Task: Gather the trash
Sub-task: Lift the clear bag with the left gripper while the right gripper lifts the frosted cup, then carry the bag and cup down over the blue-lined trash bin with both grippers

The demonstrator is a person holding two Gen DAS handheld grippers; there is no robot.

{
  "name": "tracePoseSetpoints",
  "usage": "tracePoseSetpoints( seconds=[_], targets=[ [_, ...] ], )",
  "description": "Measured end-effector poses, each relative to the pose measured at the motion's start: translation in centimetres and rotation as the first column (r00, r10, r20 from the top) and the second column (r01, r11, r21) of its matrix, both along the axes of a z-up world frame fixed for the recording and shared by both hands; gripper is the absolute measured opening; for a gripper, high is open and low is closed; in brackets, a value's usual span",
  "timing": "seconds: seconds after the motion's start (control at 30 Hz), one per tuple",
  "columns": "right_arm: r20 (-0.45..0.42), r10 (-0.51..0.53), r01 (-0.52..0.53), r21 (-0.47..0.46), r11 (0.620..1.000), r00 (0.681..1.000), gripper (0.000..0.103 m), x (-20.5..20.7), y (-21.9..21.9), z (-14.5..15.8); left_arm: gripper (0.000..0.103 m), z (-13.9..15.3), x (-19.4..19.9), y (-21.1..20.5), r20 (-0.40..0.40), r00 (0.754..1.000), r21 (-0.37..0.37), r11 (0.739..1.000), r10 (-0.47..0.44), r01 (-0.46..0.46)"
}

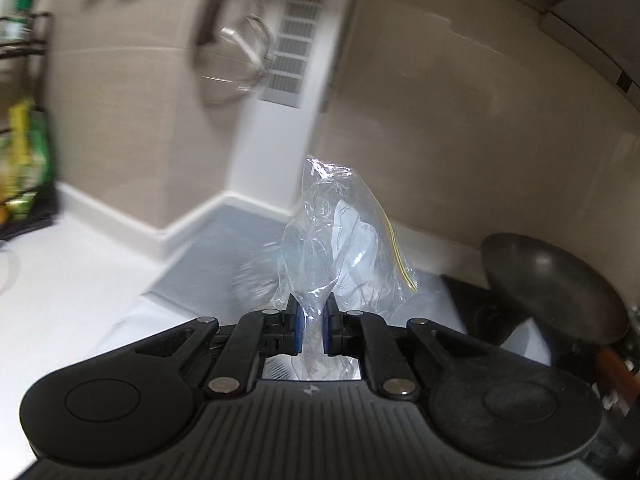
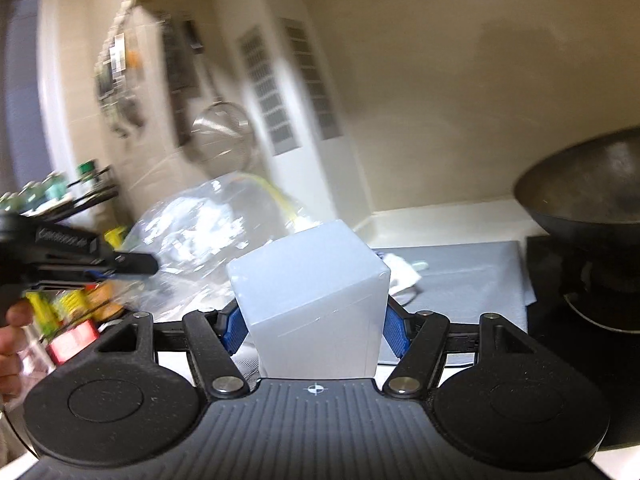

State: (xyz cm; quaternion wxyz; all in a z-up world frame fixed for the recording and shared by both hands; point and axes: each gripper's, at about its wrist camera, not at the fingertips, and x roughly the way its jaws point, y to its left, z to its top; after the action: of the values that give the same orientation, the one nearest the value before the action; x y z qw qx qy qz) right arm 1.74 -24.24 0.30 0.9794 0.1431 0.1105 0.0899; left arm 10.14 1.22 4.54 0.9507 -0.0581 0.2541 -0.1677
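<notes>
My left gripper (image 1: 311, 326) is shut on a clear plastic bag (image 1: 344, 240) with a yellow zip strip; the bag stands up from the blue pads above the counter. In the right wrist view the same bag (image 2: 208, 240) hangs from the left gripper (image 2: 132, 266) at the left. My right gripper (image 2: 316, 326) is shut on a white translucent box (image 2: 316, 304), held tilted between its blue pads (image 2: 394, 328). A crumpled white scrap (image 2: 404, 276) lies on the grey mat (image 2: 472, 276) behind the box.
A black wok (image 2: 588, 196) sits on a dark stove at the right, also in the left wrist view (image 1: 556, 288). A black rack with bottles and packets (image 1: 24, 168) stands at the left. A strainer (image 2: 224, 128) hangs on the beige wall. The white counter (image 1: 60, 280) runs left.
</notes>
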Motion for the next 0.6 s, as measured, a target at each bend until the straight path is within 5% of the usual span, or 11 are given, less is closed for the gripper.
tracePoseSetpoints(
  seconds=[0.23, 0.6],
  targets=[
    [-0.039, 0.088, -0.091, -0.108, 0.99, 0.995, 0.068, -4.6, 3.0, -1.0, 0.009, -3.5, -8.6, 6.9, -0.001, 0.988, 0.105, 0.983, 0.154, -0.153],
    [-0.331, 0.21, -0.276, -0.166, 0.947, 0.92, 0.068, -7.0, 9.2, -10.8, 0.01, -17.6, -16.7, 11.3, -0.286, 0.928, 0.211, 0.96, 0.24, -0.184]
  ],
)
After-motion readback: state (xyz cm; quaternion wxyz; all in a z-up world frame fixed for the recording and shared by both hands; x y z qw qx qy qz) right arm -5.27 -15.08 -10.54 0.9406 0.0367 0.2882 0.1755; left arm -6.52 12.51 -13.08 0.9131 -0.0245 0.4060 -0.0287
